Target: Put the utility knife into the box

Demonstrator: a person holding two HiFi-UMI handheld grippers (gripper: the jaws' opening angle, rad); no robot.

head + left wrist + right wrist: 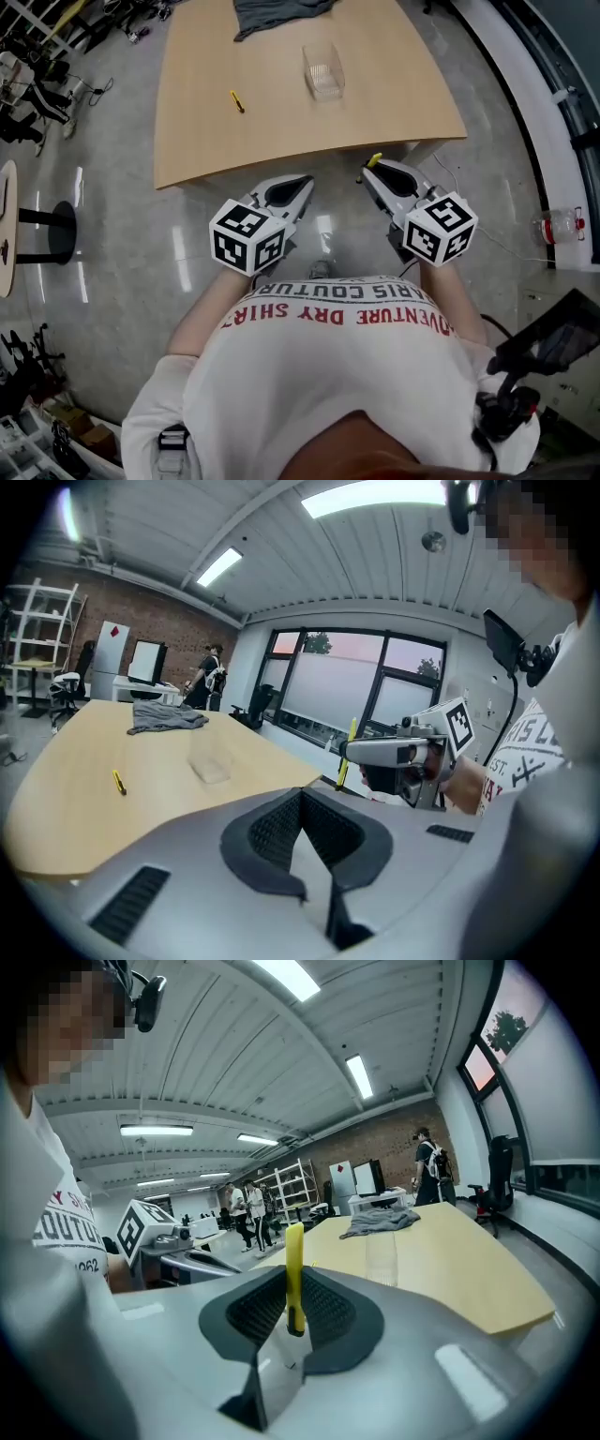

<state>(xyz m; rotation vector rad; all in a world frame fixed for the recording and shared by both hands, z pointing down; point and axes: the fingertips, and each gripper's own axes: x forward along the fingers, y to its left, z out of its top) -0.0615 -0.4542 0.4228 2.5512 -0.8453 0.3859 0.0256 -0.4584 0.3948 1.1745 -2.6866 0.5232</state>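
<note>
A yellow utility knife (294, 1274) stands upright between the jaws of my right gripper (292, 1283), which is shut on it. Its yellow tip (374, 160) pokes out just off the table's near edge. A second yellow knife (236, 101) lies on the wooden table (281, 131), left of centre. The clear plastic box (323, 71) sits open further back, near the middle. My left gripper (302, 183) hangs before the table's near edge, jaws together with nothing between them. Both grippers are short of the table.
A grey cloth (277, 14) lies crumpled at the table's far edge. Chairs and clutter (37, 84) stand on the floor to the left, with a round side table (7, 225) nearby. People stand far back by shelves (239, 1208).
</note>
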